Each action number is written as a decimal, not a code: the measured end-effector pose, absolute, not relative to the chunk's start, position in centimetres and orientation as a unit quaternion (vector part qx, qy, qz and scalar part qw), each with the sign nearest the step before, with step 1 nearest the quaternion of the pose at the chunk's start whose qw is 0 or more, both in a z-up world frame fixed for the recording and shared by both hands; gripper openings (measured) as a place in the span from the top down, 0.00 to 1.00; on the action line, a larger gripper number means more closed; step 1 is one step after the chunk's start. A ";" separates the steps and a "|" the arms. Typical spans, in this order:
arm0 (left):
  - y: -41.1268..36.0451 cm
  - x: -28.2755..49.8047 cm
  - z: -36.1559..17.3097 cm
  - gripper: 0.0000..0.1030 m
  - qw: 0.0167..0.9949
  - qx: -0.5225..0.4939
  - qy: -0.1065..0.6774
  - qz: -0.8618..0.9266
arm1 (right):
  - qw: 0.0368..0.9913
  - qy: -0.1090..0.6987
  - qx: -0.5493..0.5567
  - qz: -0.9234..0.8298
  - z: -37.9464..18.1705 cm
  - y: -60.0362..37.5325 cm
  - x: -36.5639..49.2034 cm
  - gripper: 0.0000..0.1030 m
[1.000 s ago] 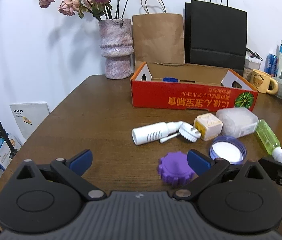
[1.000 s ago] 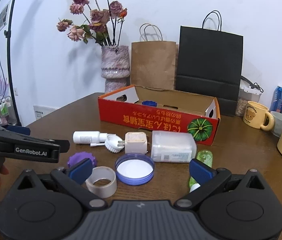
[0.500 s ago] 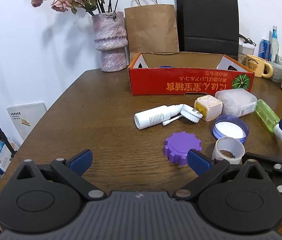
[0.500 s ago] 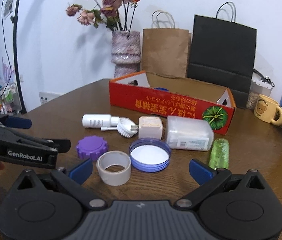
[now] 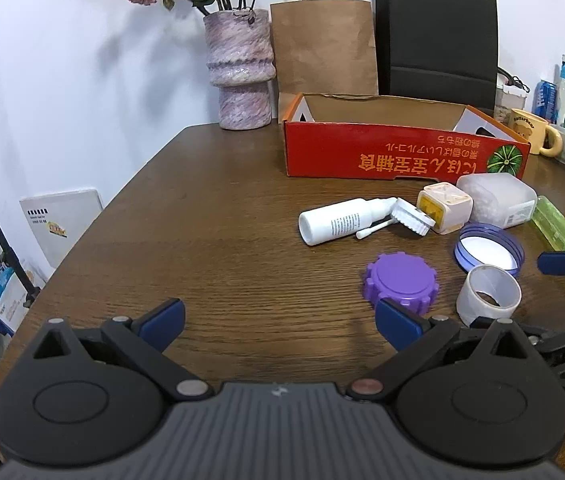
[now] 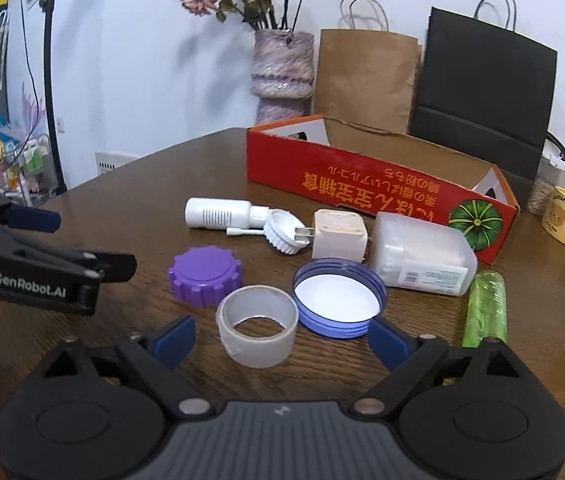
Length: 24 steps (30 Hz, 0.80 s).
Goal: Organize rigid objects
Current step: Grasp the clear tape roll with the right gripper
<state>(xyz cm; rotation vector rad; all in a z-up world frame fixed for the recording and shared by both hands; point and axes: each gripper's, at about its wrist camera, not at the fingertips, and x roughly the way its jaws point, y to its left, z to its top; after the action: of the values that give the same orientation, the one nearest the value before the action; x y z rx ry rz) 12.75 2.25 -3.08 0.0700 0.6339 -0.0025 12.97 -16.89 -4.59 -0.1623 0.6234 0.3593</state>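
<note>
Wooden surface [image 6: 130, 216] with red cardboard box [image 6: 362, 184] at its far side; clear tub [image 6: 418, 256], blue lid [image 6: 338, 300], purple cap [image 6: 204, 274], tape roll [image 6: 257, 330] scattered nearer. Right gripper [image 6: 280, 338] closing around tape roll, pads not touching. Left gripper [image 5: 278, 318] released, empty, beside purple cap

Tape roll [image 6: 257, 332] lies before lid [image 6: 338, 297], box [image 6: 378, 184] behind both.

Tape roll [image 6: 257, 331] upright beside purple cap [image 6: 205, 275], blue lid [image 6: 339, 298]; white bottle [image 6: 218, 213] lying flat; red box [image 6: 378, 192] behind.
</note>
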 end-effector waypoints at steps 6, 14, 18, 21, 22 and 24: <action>2.3 12.9 -3.1 0.00 0.949 0.034 0.313 -0.002 | 0.929 0.312 -0.067 0.188 -4.7 -16.7 13.9 0.27; 2.2 13.0 -3.2 0.00 0.948 0.036 0.315 -0.001 | 0.925 0.314 -0.050 0.206 -4.9 -16.9 14.0 0.58; 2.2 13.0 -3.2 0.00 0.949 0.038 0.314 0.000 | 0.928 0.308 -0.043 0.204 -4.8 -17.2 13.8 0.58; 2.0 13.0 -3.3 0.00 0.949 0.040 0.314 0.003 | 0.932 0.299 -0.038 0.203 -4.6 -17.5 13.7 0.58; 1.9 13.0 -3.2 0.00 0.949 0.041 0.314 0.006 | 0.933 0.296 -0.036 0.203 -4.4 -17.6 13.6 0.58; 1.8 13.1 -3.1 0.00 0.949 0.042 0.312 0.008 | 0.936 0.285 -0.029 0.203 -4.1 -18.0 13.4 0.58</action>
<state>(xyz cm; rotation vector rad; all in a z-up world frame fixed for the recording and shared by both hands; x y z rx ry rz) 13.06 1.78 -3.14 0.0846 0.6357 0.0171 13.44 -18.00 -4.10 -0.0597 0.5828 0.4140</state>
